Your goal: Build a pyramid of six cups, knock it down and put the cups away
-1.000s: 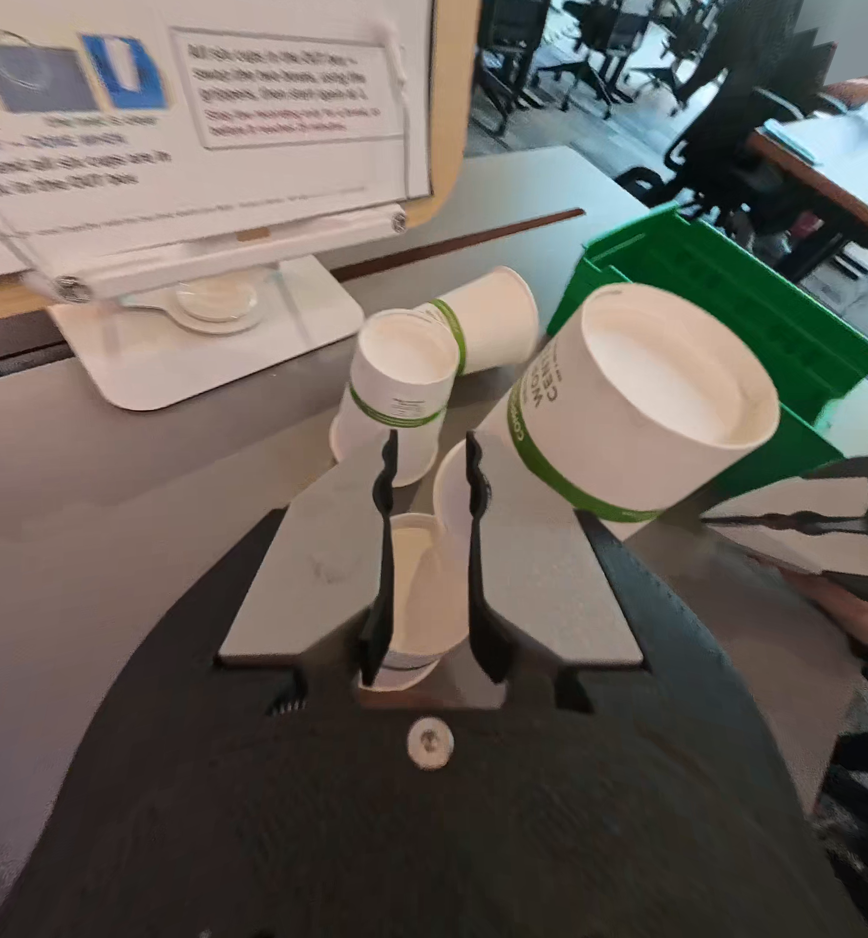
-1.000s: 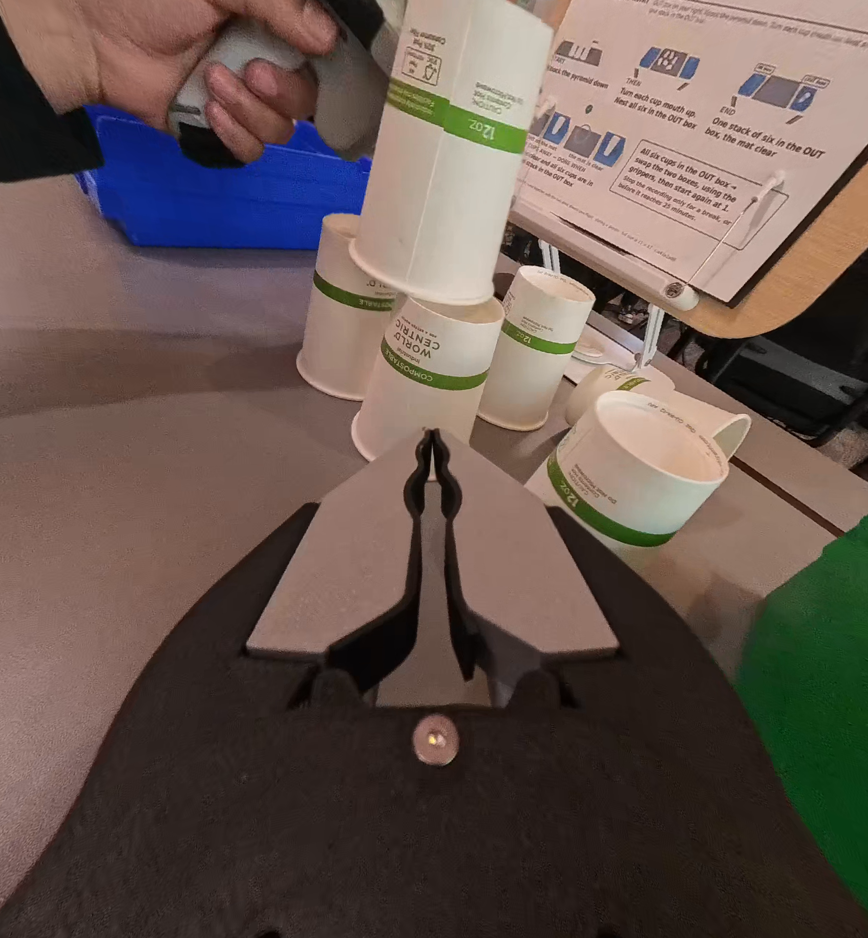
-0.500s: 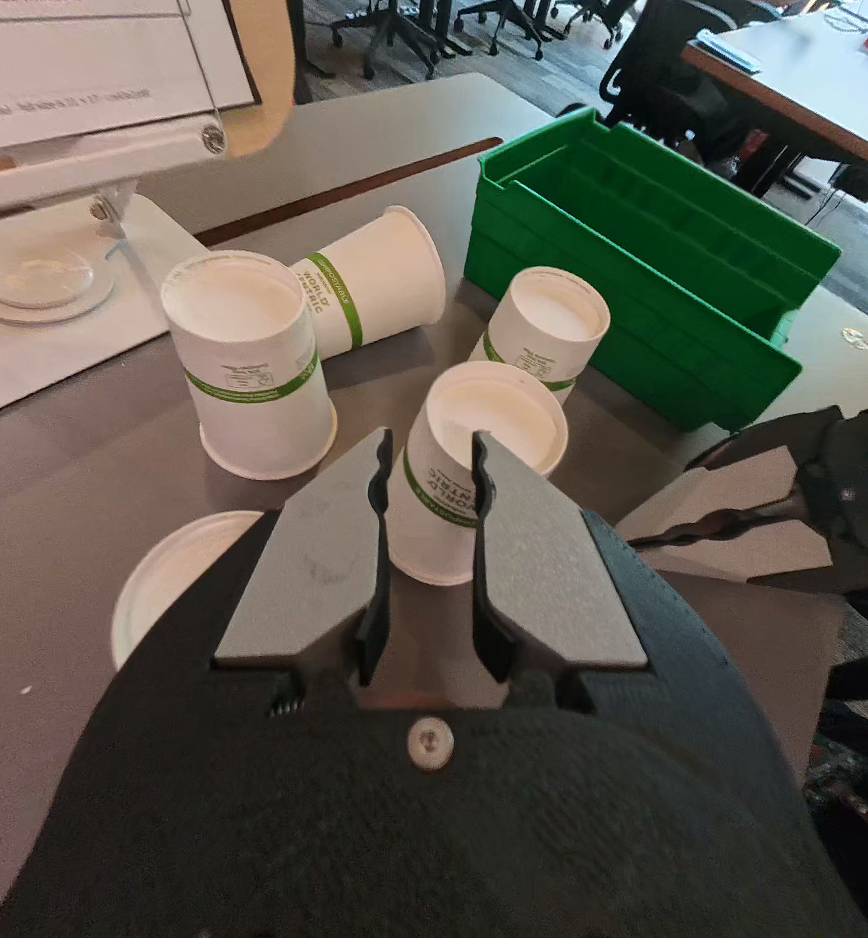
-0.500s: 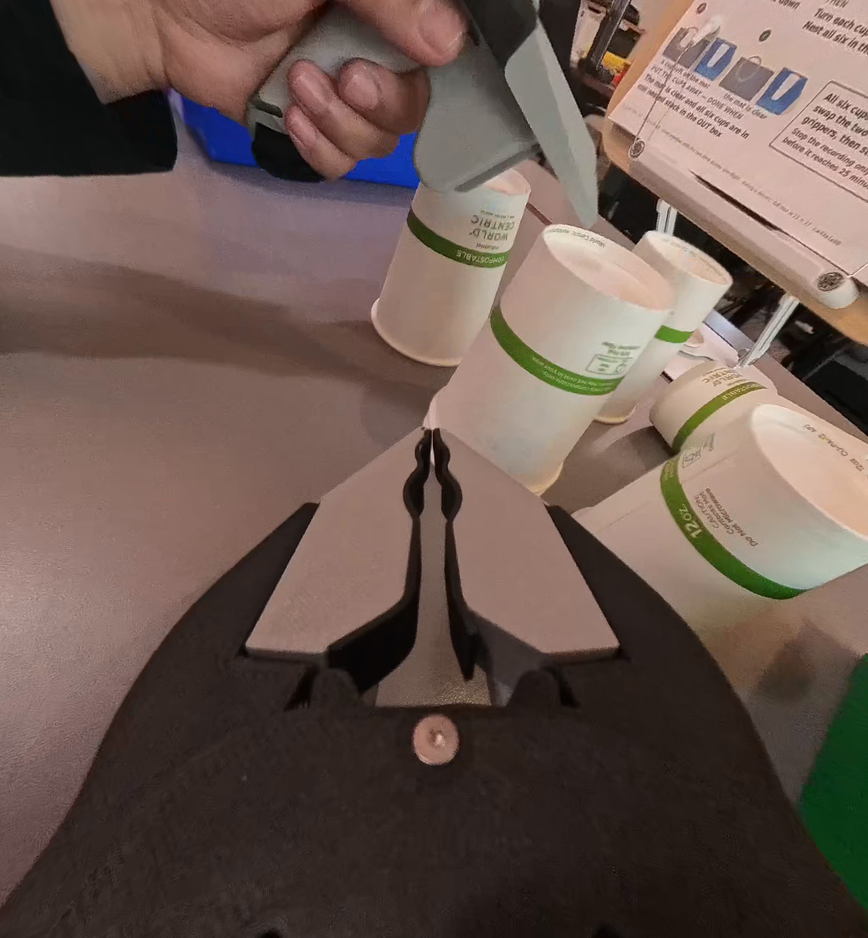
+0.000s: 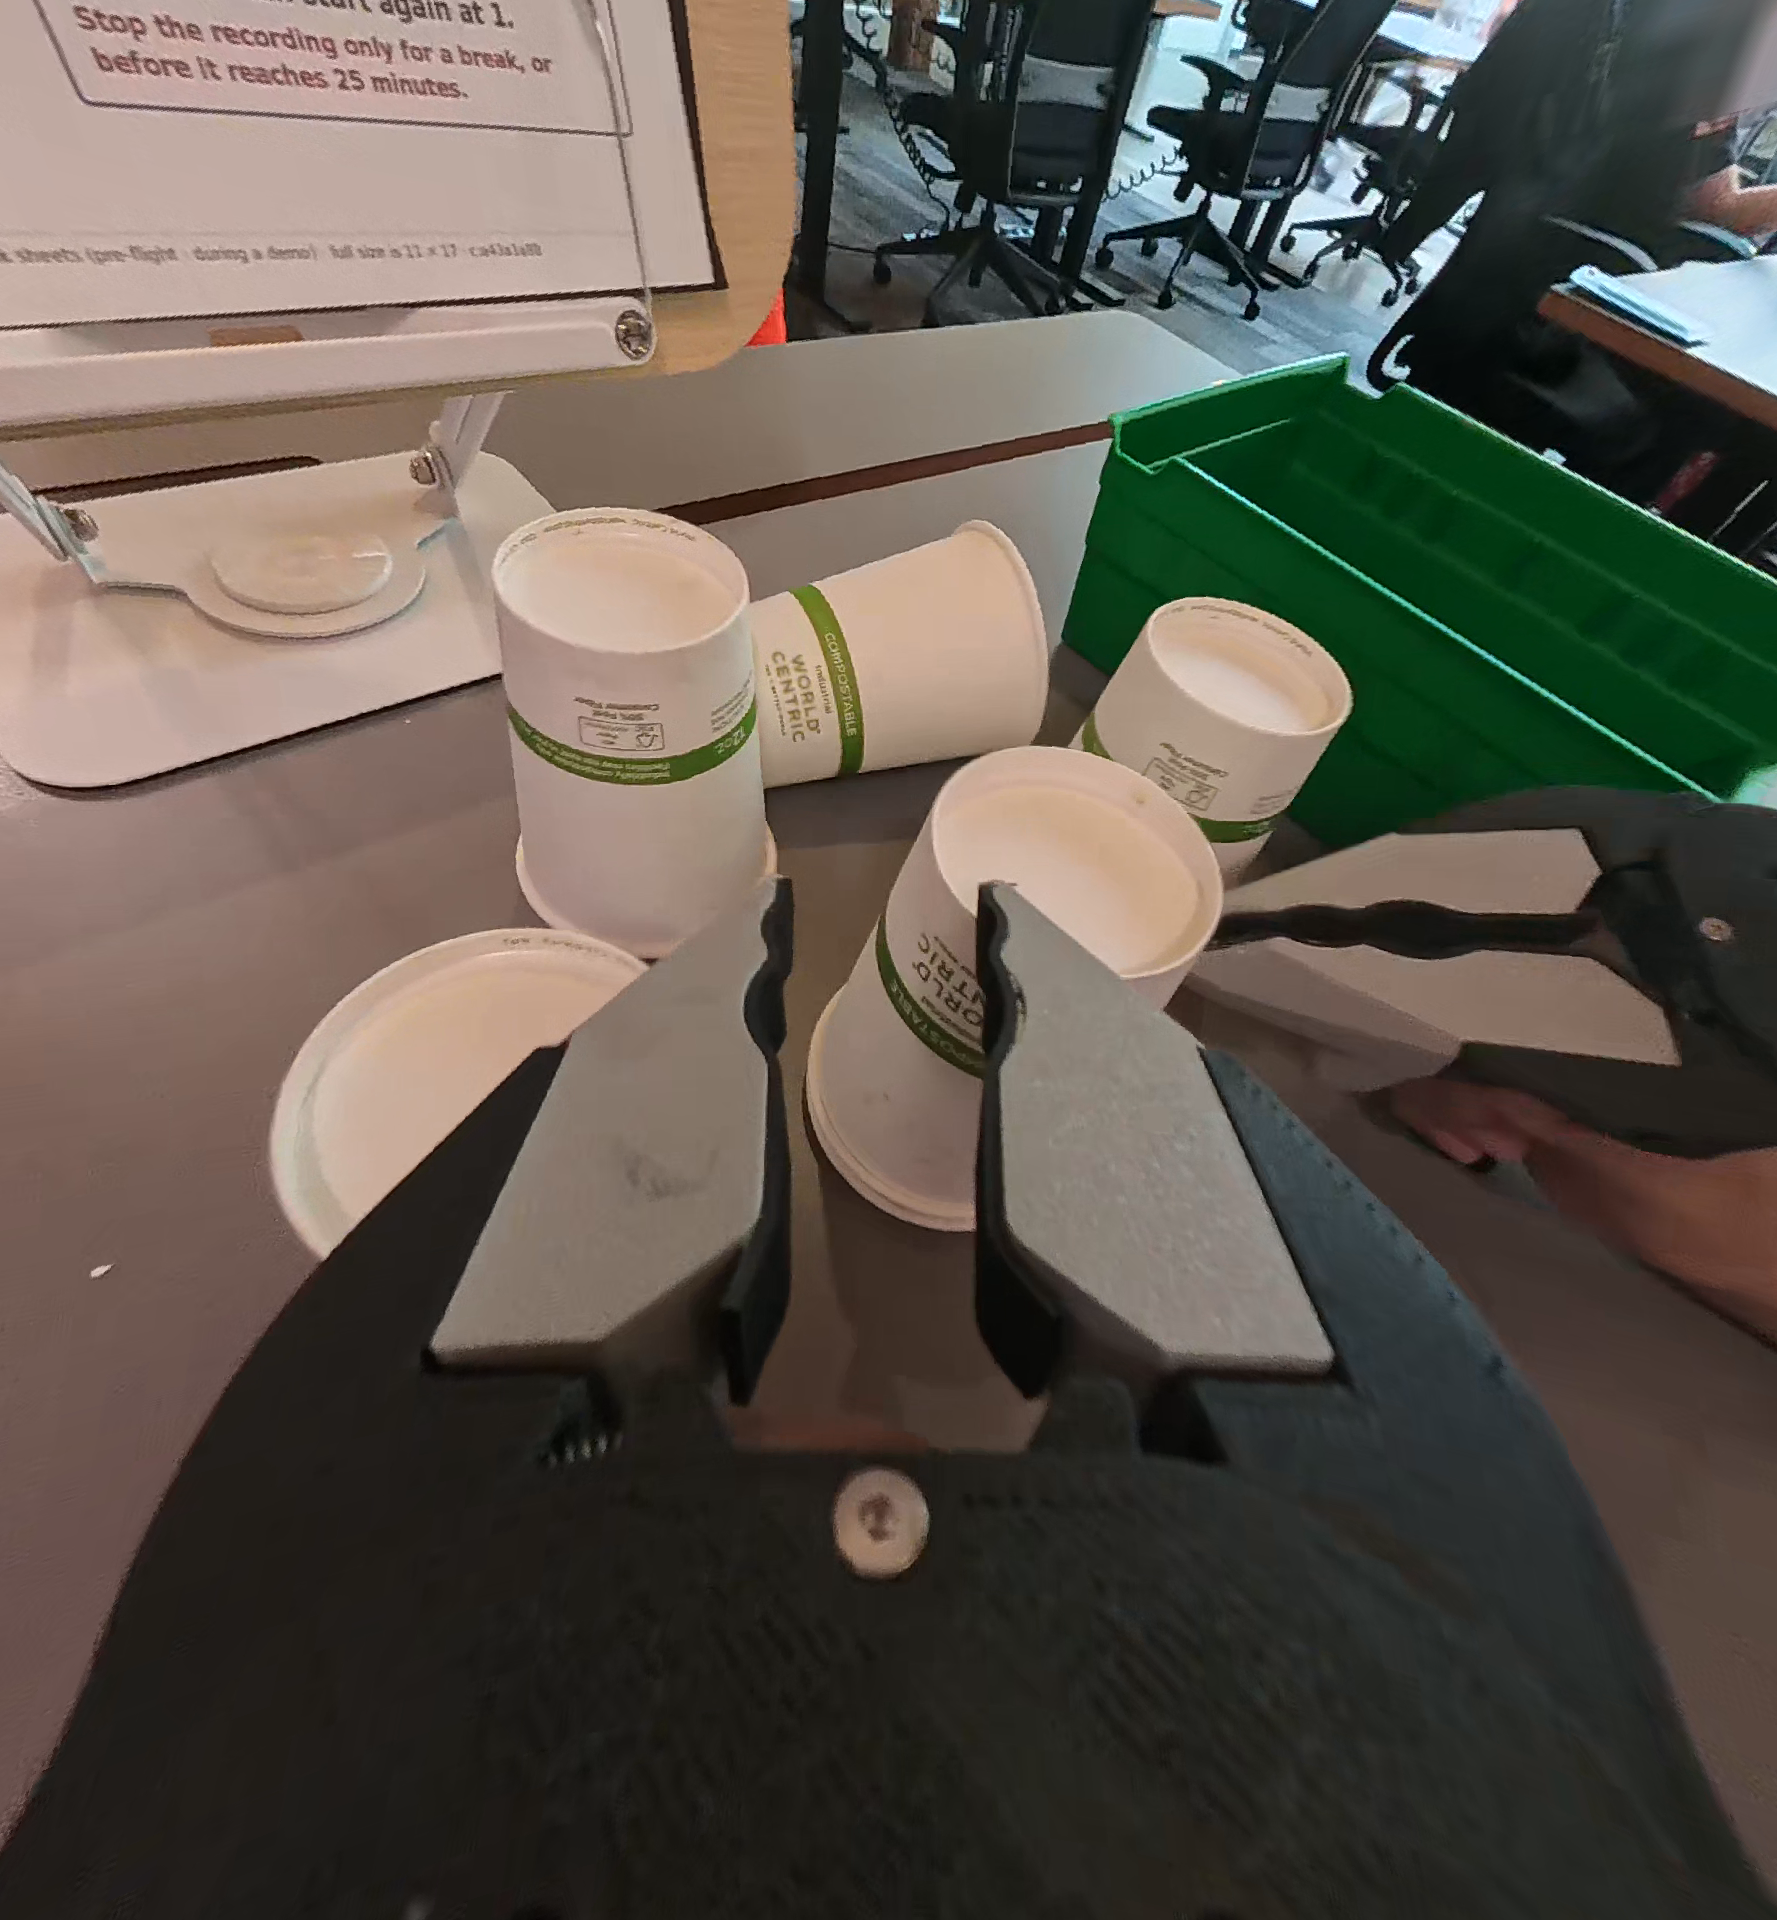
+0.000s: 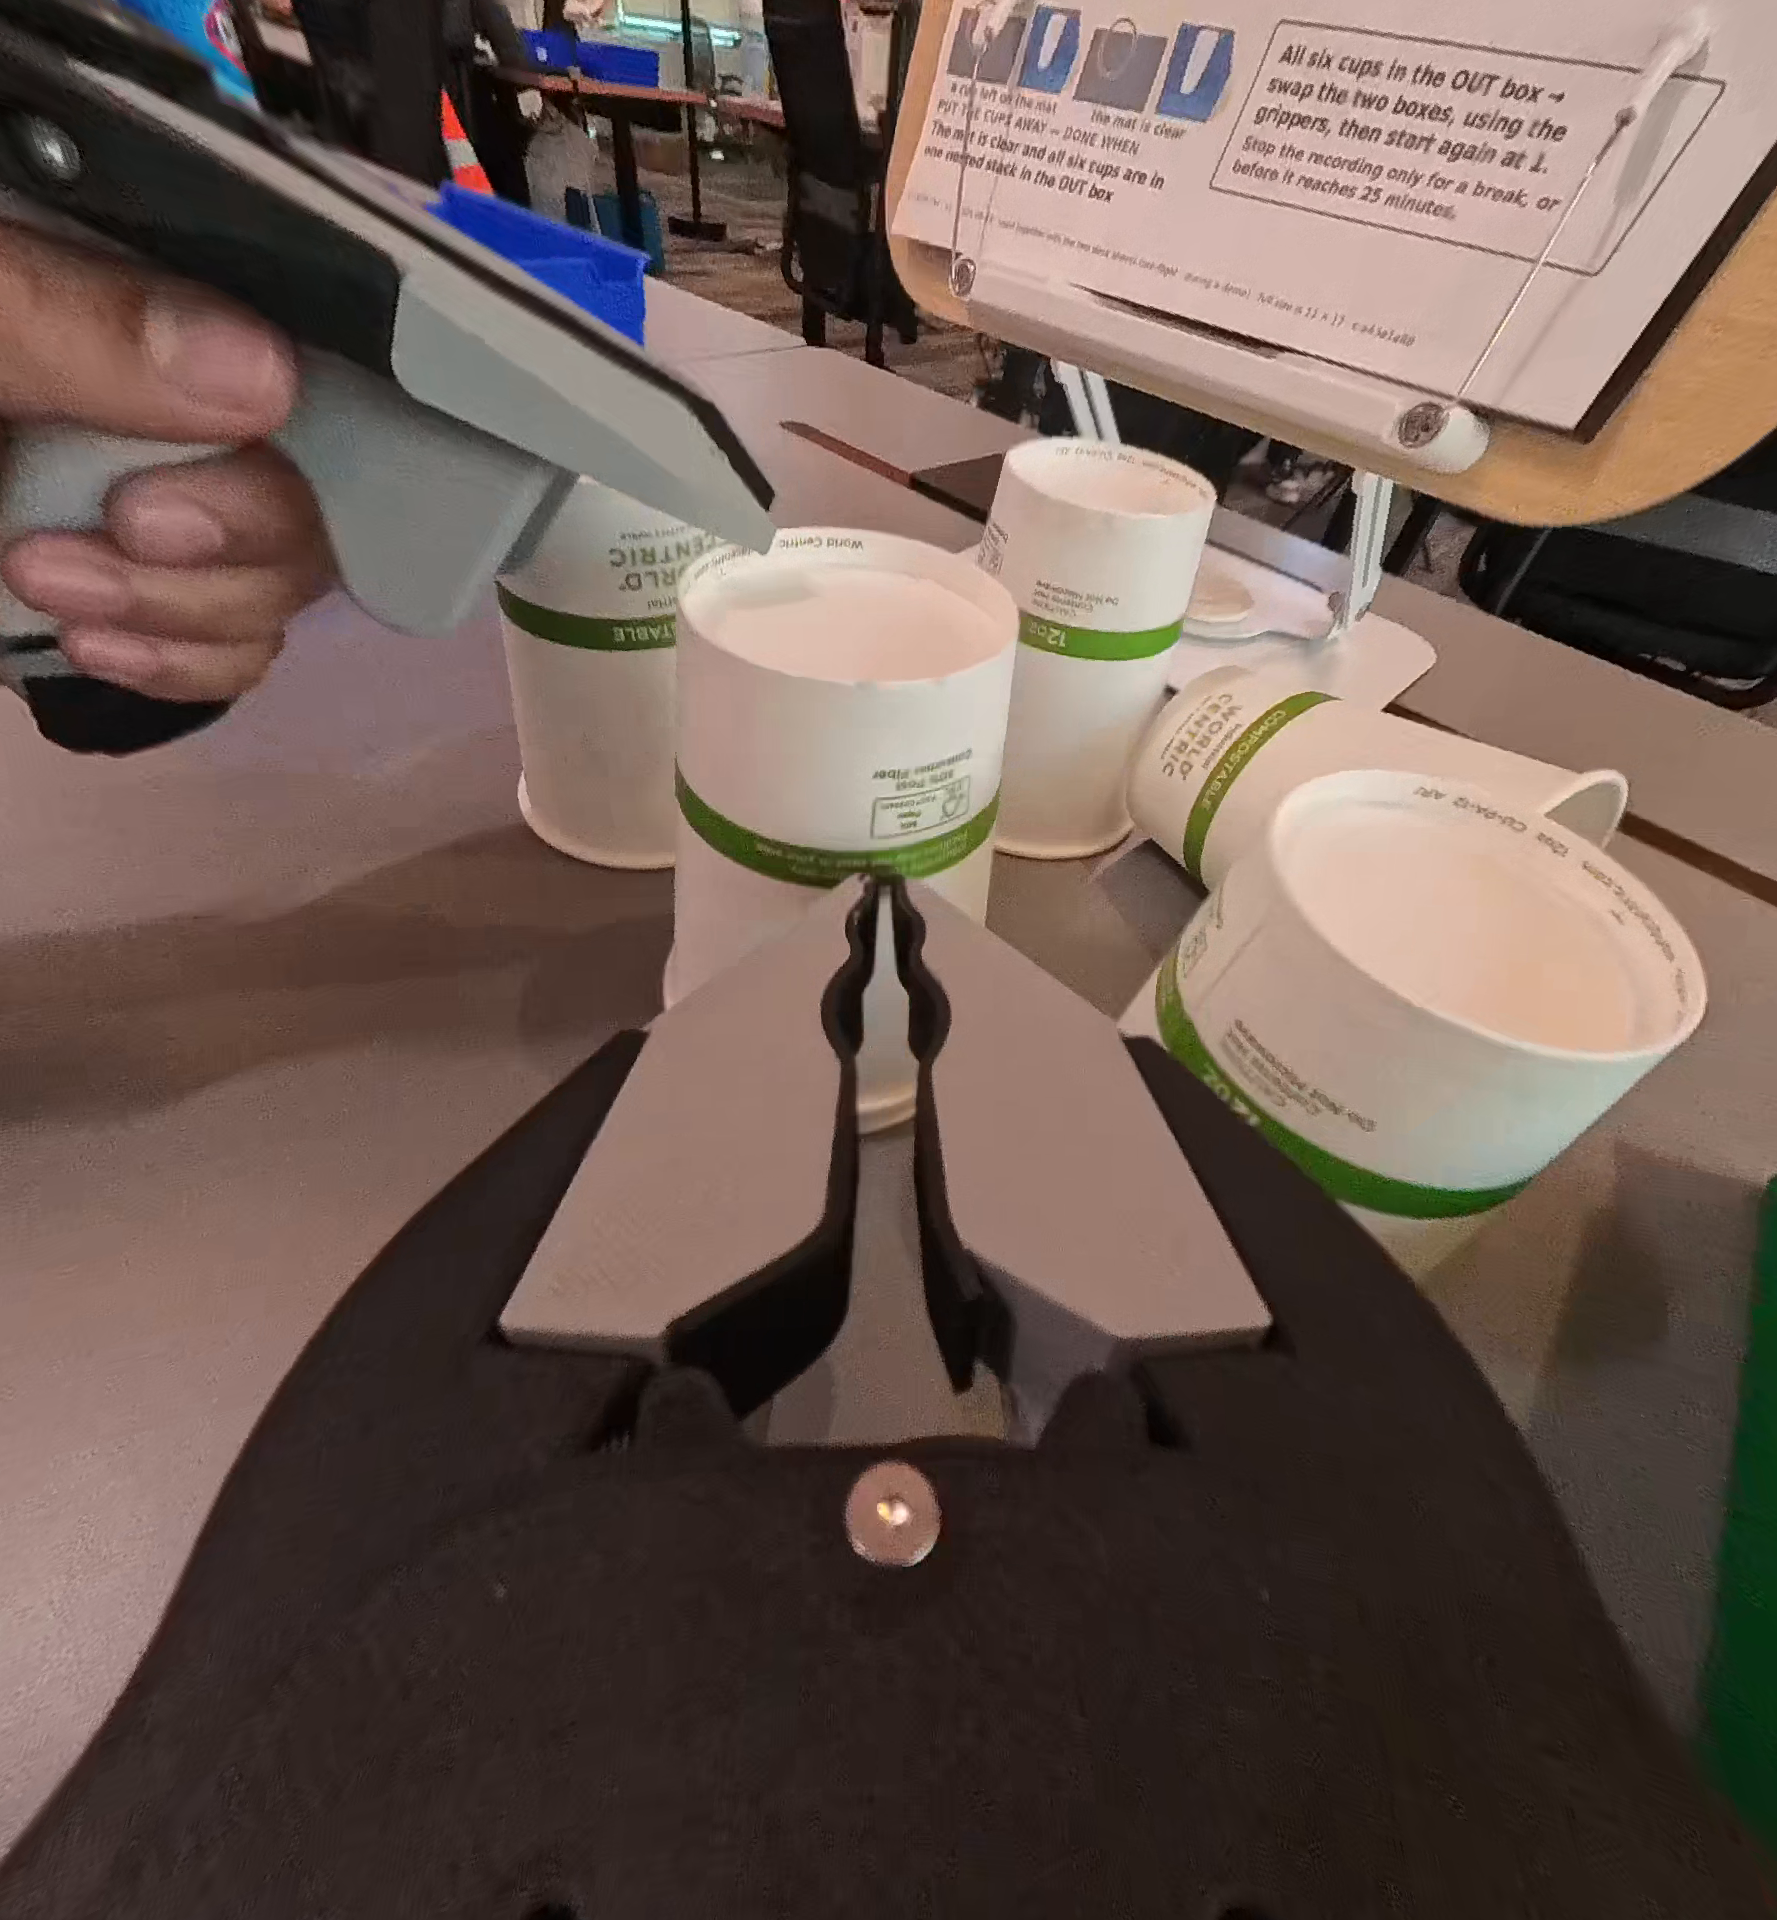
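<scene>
Compared with a second ago, the white paper cup that hung in the left gripper (image 5: 879, 940) now stands mouth down on the grey table (image 5: 136, 987), and the left gripper sits higher and farther back, looking down on the group.

Five green-banded white paper cups show in the left wrist view. A tall upside-down cup (image 5: 635, 717) stands at the back, a cup lying on its side (image 5: 894, 675) rests behind it, a third upside-down cup (image 5: 1222, 717) stands just beside the green plastic bin (image 5: 1486, 582), and the near upside-down cup (image 5: 1009, 966), slightly tilted, sits just ahead of the left fingers (image 5: 697, 1122). A fifth cup (image 5: 416, 1070) is partly hidden under the left gripper's body. The right wrist view shows a sixth upside-down cup (image 6: 593, 707) behind the front one.

Left fingers are parted with a clear gap and hold nothing; the near cup is in front of them, not between them. The right gripper (image 5: 1227, 940) has its fingers pressed together, empty, with the tips at or almost at that cup's upper wall; contact cannot be confirmed.

Risks, as a judgement: the closed right tips could push the light, tilted cup over or slide it into its neighbours. The left fingers could crush the thin paper wall if they close hard. The cup on its side could roll towards the white stand base (image 5: 188, 665) of the instruction board.
</scene>
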The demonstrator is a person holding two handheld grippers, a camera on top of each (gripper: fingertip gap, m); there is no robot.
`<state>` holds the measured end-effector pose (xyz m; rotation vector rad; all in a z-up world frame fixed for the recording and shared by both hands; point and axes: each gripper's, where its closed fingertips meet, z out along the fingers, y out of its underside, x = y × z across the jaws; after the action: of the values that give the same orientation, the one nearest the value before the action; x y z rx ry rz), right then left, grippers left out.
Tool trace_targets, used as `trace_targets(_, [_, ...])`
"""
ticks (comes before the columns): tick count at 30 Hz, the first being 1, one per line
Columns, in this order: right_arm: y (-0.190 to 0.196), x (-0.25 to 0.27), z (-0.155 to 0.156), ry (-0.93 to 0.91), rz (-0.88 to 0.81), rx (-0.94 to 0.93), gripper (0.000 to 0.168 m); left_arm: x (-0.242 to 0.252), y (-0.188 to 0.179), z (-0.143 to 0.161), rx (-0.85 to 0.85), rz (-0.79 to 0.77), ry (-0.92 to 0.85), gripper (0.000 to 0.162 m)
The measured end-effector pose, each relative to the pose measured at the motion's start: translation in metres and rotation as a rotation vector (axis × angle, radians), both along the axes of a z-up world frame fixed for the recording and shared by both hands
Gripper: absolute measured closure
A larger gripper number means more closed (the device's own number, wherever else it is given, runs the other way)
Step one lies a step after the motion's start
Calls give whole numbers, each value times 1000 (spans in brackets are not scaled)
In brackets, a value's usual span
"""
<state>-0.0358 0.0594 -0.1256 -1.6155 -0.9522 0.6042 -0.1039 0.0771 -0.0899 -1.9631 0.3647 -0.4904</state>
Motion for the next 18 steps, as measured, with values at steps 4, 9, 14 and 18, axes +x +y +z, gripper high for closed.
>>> trace_targets(4, [-8, -8, 6, 39, 81, -24, 152, 15, -14, 16, 64, -119, -27, 122])
trace_targets(9, [-5, 0, 11, 80, 73, -31, 151, 37, -35, 18, 79, -329, 247, 117])
trace_targets(14, [-5, 7, 15, 99, 65, -28, 151, 43, -24, -7, -53, -402, 518, 153])
trace_targets(18, [-8, 13, 14, 89, 56, -17, 151, 46, -19, -6, -89, -405, 601, 161])
